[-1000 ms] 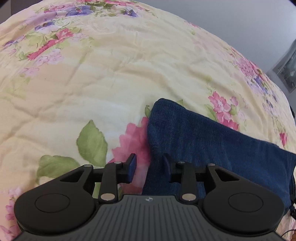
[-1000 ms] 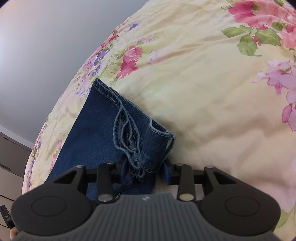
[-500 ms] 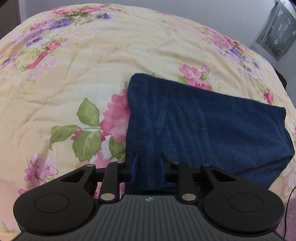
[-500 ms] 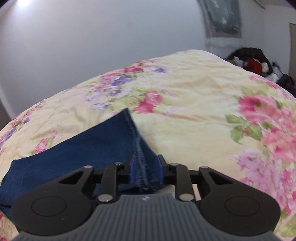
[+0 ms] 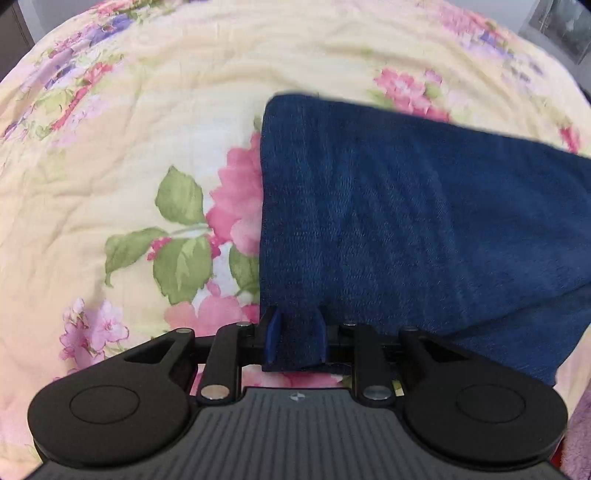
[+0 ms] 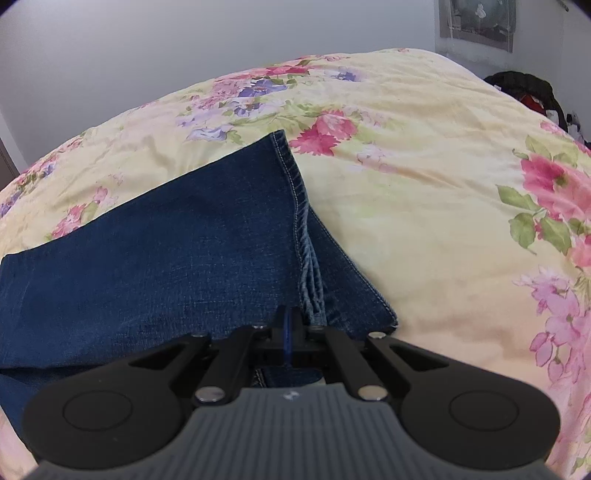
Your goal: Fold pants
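Dark blue denim pants (image 5: 406,206) lie folded on a floral yellow bedspread (image 5: 147,129). My left gripper (image 5: 295,338) is shut on a thick fold at the near left corner of the pants, with denim filling the gap between its blue pads. In the right wrist view the pants (image 6: 166,258) spread left and away, and their stitched leg hems run toward me. My right gripper (image 6: 291,328) is shut tight at the near end of those hems. It pinches the upper layer, while a lower hem layer lies flat on the bedspread (image 6: 424,203) just to its right.
A grey wall rises behind the bed, with a framed picture (image 6: 476,18) hanging on it. A dark bag with a heap of clothes (image 6: 524,88) sits past the bed's far right edge. Something pink and fuzzy (image 5: 580,424) shows at the bottom right of the left wrist view.
Both grippers have closed on the denim. The left one slid onto the corner fold and rolled. The right one rolled to level, rose a little and squeezed down on the hems.
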`<state>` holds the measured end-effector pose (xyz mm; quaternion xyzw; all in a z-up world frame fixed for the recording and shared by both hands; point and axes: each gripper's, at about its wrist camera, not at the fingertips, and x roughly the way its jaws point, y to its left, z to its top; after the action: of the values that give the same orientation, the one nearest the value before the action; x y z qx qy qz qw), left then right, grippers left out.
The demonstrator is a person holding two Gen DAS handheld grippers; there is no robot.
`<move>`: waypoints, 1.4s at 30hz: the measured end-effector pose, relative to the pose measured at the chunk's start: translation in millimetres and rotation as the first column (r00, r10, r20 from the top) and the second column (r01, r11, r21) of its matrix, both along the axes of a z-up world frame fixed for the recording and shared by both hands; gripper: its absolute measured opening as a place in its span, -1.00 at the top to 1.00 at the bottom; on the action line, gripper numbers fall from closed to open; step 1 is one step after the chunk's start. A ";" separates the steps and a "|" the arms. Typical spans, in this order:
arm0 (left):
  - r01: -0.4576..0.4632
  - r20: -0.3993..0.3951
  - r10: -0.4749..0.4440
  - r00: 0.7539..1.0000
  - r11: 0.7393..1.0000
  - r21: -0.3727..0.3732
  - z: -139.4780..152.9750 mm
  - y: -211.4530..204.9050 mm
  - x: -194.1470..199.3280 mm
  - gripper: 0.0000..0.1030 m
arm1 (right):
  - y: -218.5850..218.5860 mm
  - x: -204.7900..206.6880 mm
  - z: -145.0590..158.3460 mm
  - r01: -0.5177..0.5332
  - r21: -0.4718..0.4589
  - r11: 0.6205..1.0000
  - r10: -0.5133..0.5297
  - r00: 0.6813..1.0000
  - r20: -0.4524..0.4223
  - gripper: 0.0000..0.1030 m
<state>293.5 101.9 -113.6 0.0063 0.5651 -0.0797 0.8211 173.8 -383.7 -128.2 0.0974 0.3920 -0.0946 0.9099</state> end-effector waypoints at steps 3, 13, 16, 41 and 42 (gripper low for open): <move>-0.034 0.075 0.041 0.996 0.995 -0.095 11.2 15.0 0.9 0.19 | 16.4 -0.8 13.8 -0.085 -0.007 0.996 0.085 0.995 0.055 0.92; -0.277 0.041 0.321 0.946 0.868 -0.412 -20.5 66.1 33.5 0.00 | 111.9 82.1 6.0 -0.355 0.038 0.934 0.354 0.934 0.043 1.00; -0.278 0.012 0.323 0.946 0.830 -0.484 -32.3 74.5 37.7 0.00 | 132.0 112.7 -5.8 -0.365 0.062 0.929 0.365 0.931 0.019 1.00; -0.259 -0.063 0.272 0.960 0.784 -0.564 -47.3 70.3 37.1 0.31 | 173.8 102.7 -24.9 -0.333 0.136 0.933 0.347 0.932 -0.104 1.00; -0.261 -0.057 0.277 0.959 0.791 -0.554 -46.6 68.0 36.8 0.34 | 175.2 87.8 -24.3 -0.333 0.132 0.934 0.347 0.933 -0.099 1.00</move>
<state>330.3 169.9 -160.2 -0.3118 0.5012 -0.1230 0.7977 261.6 -208.5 -152.5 0.0734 0.4617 0.0810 0.8803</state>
